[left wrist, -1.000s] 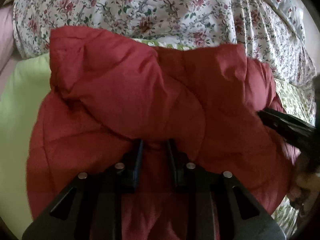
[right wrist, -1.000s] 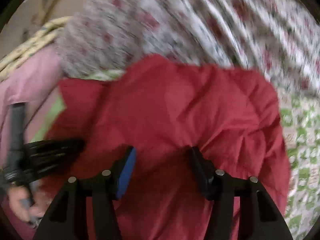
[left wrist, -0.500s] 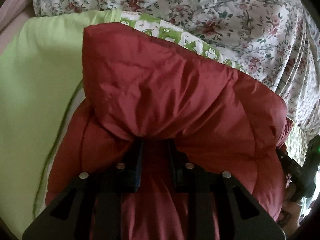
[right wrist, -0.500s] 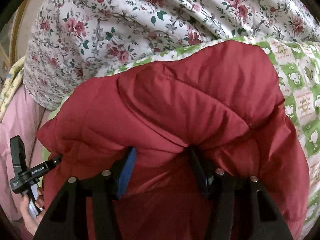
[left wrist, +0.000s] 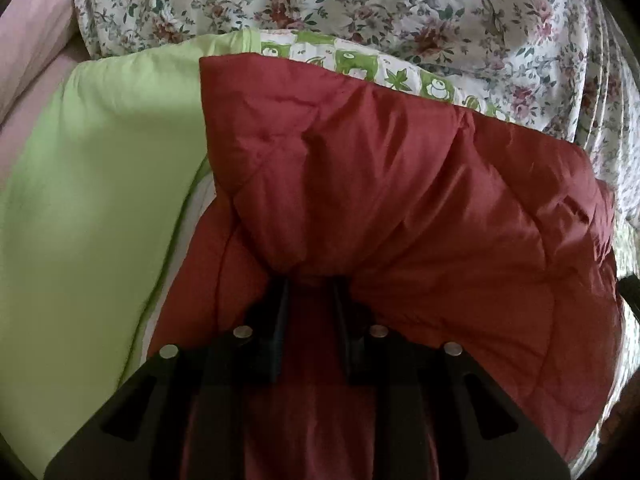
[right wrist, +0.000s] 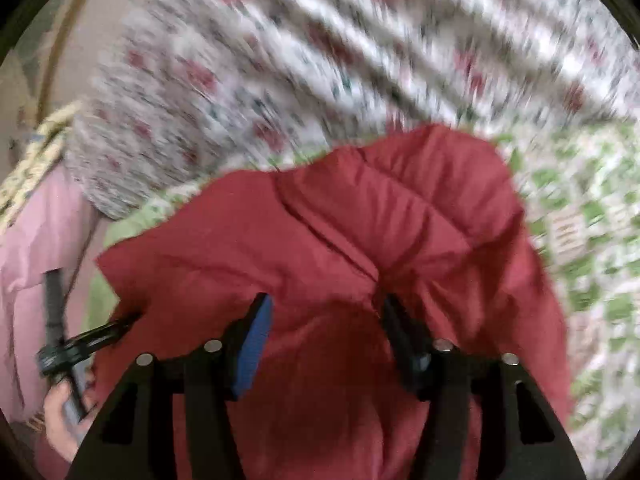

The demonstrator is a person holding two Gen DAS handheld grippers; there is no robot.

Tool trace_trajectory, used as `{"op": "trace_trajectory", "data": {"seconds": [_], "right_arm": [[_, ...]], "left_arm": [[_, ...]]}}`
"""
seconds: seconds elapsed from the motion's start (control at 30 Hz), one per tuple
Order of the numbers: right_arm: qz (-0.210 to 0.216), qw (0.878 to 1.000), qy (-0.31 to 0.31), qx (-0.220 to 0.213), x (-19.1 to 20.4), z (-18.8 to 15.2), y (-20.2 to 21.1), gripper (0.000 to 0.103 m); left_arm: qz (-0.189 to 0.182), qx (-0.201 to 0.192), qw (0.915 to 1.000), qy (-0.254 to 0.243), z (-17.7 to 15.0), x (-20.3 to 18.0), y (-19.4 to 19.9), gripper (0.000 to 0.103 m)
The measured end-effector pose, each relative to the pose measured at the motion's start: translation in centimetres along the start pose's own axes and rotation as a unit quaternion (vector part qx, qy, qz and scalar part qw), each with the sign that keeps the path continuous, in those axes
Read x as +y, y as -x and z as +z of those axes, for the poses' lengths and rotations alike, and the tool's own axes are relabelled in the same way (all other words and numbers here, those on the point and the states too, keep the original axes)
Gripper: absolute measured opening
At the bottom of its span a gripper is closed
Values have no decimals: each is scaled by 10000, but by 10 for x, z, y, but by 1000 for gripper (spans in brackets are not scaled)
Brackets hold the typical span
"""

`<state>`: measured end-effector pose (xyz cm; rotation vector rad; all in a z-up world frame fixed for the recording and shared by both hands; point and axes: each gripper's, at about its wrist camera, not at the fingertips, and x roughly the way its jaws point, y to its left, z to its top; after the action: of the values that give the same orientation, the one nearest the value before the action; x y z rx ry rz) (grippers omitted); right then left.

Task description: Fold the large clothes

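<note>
A padded red jacket lies bunched on the bed and fills most of both views. My left gripper is shut on a thick fold of it, and the cloth drapes over the fingertips and hides them. In the right wrist view, which is blurred by motion, the jacket hangs over my right gripper. Its jaws are opening while a bulky fold still fills the gap against the blue pad. The left gripper shows at the jacket's left edge, held by a hand.
A floral quilt is heaped behind the jacket. A plain light-green sheet lies to the left, with a green-and-white patterned blanket under the jacket's far edge. Pink fabric sits at the far left.
The left gripper has carried its fold of jacket over, so the green sheet now fills the left of its view. The right wrist view went from sharp to blurred, and its jaws stand slightly wider.
</note>
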<state>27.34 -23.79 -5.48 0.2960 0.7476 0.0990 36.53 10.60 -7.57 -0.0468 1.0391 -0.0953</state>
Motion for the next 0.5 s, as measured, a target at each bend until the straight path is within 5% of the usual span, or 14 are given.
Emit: {"op": "trace_trajectory", "data": {"seconds": [0.13,0.5], "right_arm": [[-255,9988,-20,421,-21,-22,-12,56],[-179,9988,-195,411,-38,-33,-23,56]], "left_arm": [[-48,-8,10000,39,0,4,-1,21],[-7,-158,9999,-65,-8,-5,31,21]]}}
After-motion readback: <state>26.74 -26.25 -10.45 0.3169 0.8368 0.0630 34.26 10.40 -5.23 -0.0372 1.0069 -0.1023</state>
